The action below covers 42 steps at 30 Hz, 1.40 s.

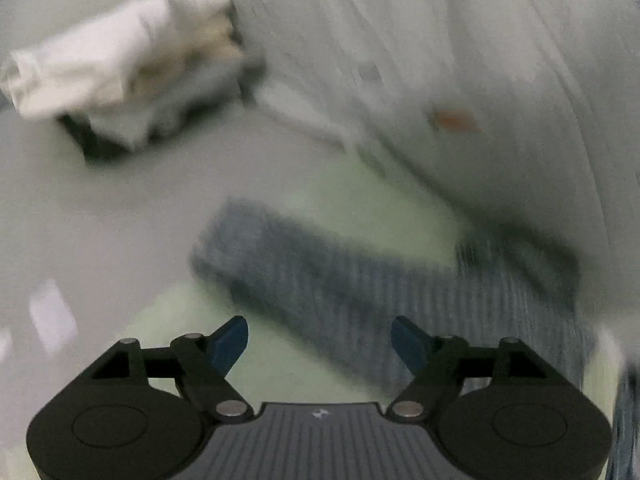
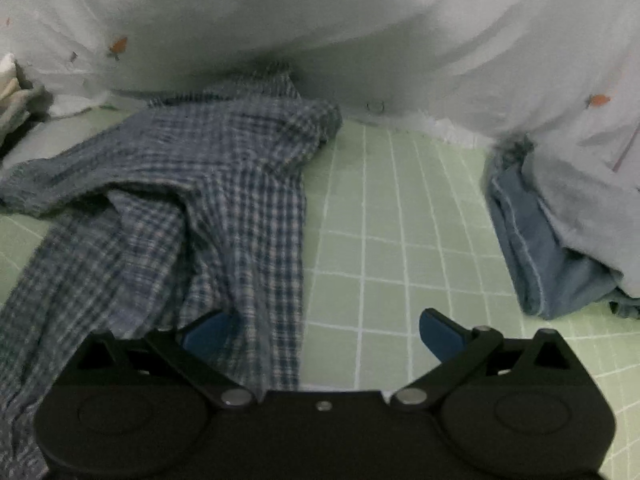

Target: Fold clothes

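A blue and white checked garment (image 2: 192, 184) lies rumpled on a pale green gridded sheet (image 2: 384, 240). In the blurred left wrist view a strip of it (image 1: 320, 272) stretches from the middle to the lower right. My left gripper (image 1: 320, 344) is open and empty, just above that strip. My right gripper (image 2: 324, 336) is open, with its left fingertip (image 2: 208, 332) over the garment's right edge and its right fingertip (image 2: 440, 332) over bare sheet. Nothing is held.
A white quilt with small orange prints (image 2: 320, 28) is heaped along the back. A folded light blue garment (image 2: 536, 240) lies at the right, partly under the quilt. A stack of white and grey folded clothes (image 1: 132, 68) sits at the upper left.
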Tool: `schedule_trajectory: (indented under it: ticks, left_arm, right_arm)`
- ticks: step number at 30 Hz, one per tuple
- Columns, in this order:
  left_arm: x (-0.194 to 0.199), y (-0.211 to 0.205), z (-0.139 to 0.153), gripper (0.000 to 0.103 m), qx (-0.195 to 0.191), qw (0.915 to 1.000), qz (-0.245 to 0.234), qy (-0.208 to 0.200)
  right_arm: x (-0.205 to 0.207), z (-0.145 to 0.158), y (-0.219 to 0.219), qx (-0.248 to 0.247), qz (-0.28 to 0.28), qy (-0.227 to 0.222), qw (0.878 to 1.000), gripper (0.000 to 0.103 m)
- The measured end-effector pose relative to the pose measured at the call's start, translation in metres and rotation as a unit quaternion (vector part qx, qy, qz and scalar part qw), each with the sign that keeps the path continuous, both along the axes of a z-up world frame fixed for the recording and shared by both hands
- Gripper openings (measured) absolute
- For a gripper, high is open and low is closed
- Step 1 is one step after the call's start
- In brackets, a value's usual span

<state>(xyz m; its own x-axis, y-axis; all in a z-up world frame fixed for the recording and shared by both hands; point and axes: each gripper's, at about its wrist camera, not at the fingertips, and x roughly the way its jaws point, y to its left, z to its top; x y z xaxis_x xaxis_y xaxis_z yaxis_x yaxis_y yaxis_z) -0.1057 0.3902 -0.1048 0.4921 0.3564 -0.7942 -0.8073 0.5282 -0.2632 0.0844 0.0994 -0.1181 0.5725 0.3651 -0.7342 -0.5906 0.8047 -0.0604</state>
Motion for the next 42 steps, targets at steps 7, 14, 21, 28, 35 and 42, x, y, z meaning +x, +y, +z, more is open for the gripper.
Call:
schedule_trajectory:
  ticks: [7, 14, 21, 28, 35, 42]
  left_arm:
    - [-0.009, -0.115, -0.033, 0.083, -0.025, 0.9746, -0.213, 0.065]
    - [-0.028, -0.16, -0.052, 0.085, 0.04, 0.9431, -0.293, 0.152]
    - [-0.04, -0.166, -0.059, 0.087, 0.035, 0.94, -0.291, 0.174]
    - [-0.068, -0.17, -0.06, 0.092, 0.036, 0.9384, -0.302, 0.163]
    - [-0.067, -0.167, -0.062, 0.097, 0.032, 0.9344, -0.315, 0.163]
    - [-0.076, -0.166, -0.063, 0.102, 0.029, 0.9338, -0.32, 0.158]
  right_arm:
    - [-0.048, 0.01, 0.003, 0.026, 0.045, -0.005, 0.999, 0.08]
    - [-0.083, -0.018, 0.012, 0.011, 0.072, 0.067, 0.995, 0.029]
    - [-0.08, -0.019, 0.0, 0.076, 0.016, 0.098, 0.992, 0.0]
    - [-0.13, 0.028, -0.004, 0.153, 0.082, 0.052, 0.983, 0.0]
    - [-0.132, -0.023, -0.009, 0.149, 0.023, 0.177, 0.972, 0.03]
    - [-0.136, -0.008, -0.074, 0.175, -0.101, 0.147, 0.968, 0.04]
